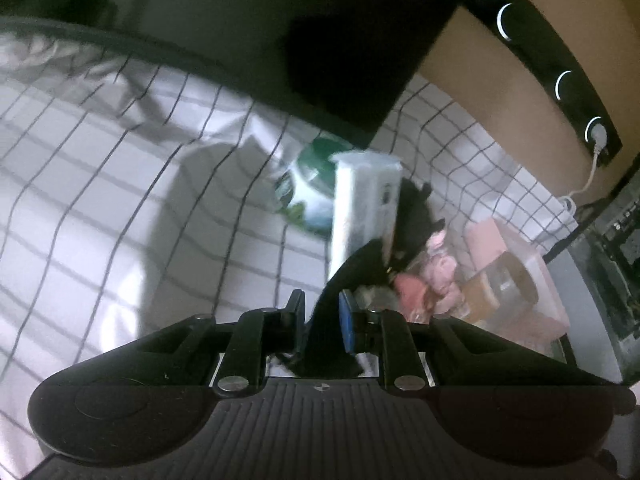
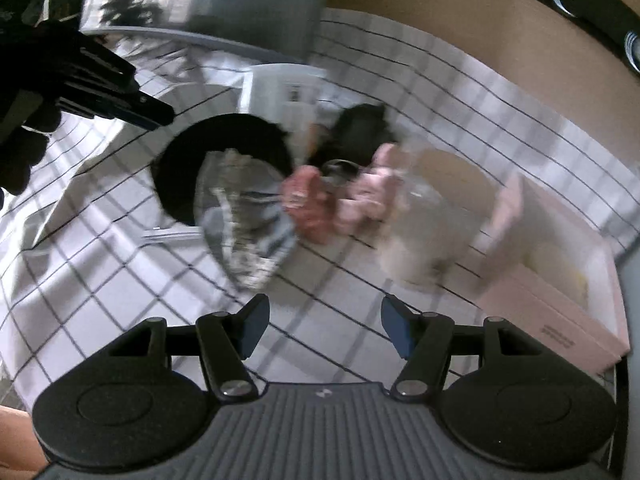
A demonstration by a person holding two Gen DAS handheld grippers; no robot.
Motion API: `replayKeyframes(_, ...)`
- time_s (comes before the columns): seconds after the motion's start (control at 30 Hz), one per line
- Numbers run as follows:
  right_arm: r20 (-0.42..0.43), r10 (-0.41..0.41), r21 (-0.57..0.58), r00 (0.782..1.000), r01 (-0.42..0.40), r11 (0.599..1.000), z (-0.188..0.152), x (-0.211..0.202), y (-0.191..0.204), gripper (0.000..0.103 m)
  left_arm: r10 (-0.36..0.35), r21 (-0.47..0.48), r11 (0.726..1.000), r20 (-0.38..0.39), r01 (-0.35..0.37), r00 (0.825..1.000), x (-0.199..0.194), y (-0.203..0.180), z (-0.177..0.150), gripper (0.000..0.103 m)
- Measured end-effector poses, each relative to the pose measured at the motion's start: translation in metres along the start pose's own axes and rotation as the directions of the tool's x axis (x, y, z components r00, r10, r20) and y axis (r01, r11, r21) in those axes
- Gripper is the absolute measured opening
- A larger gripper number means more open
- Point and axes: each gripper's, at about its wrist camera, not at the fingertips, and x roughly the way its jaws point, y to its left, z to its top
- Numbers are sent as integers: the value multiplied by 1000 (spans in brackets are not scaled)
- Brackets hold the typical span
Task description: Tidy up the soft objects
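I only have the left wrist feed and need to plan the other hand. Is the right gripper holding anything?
Observer: No. The right gripper is open, with only the checked sheet showing between its fingers.
Operator: What lies just ahead of it?
Observer: A grey striped cloth, lying partly over a round black piece.
Operator: Is the pink box open?
Observer: Yes, the pink box stands open at the right. Its inside looks pale, but it is too blurred to tell the contents.
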Motion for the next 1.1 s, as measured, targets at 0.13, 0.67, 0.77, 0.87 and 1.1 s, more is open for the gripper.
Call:
replayKeyframes(0.13, 3, -1, -38, 1000, 1, 999, 7, 5, 20, 62, -8, -5, 1000, -23, 8, 1000, 1, 14, -4, 20)
replayKeyframes(0.67, -40, -57, -9, 998, 57, 998, 8, 15, 21, 62, -76, 413, 894, -237, 172, 968, 14, -39, -36, 21)
replayKeyframes(0.77, -44, -60, -10, 997, 59, 998, 6, 16, 18, 62, -8, 468, 876, -226, 115, 974, 25, -51, -46, 21)
replayKeyframes(0.87, -41, -59, -16, 997, 59, 998, 5, 15, 15, 62, 24, 502, 858, -247, 106, 969, 36, -59, -51, 21)
replayKeyframes(1.1, -58, -53, -4, 997, 53, 999, -3, 18, 0, 62, 140, 587, 809, -258, 40, 956, 52, -67, -57, 23)
